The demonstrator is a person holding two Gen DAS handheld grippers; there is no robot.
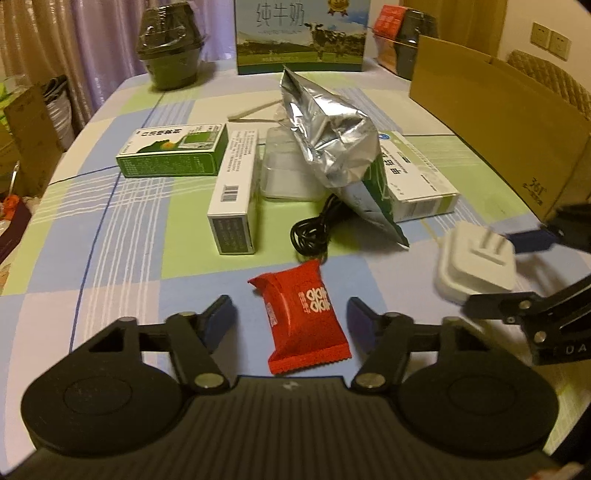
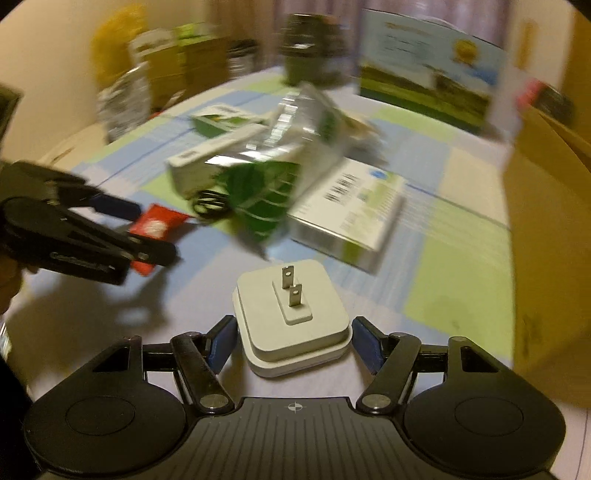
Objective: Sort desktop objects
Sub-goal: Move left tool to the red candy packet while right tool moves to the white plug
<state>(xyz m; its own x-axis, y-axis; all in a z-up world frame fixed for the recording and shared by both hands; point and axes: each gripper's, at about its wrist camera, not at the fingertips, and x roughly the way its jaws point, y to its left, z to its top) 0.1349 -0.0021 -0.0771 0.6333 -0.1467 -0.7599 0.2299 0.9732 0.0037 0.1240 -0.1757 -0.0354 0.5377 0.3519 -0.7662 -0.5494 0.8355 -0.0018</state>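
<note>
On the checked tablecloth [image 1: 110,229], my left tongs [image 1: 291,317] gape around the red foil sachet [image 1: 301,314] at lower centre, my right tongs [image 2: 291,341] flank the white square plug adapter [image 2: 291,317], grip uncertain; closing comes next.

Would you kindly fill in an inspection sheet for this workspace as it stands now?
Surface: checked tablecloth, blue, green and white.
Job's things: red snack packet between the open left hand-held gripper fingers; white plug adapter, prongs up, between the right hand-held gripper fingers.
Clutter: green box, long white box, foil bag, flat white box.
Grippers: both open.
Cables: coiled black cable by the foil bag.
Surroundings: cardboard box, milk carton box, curtains.
</note>
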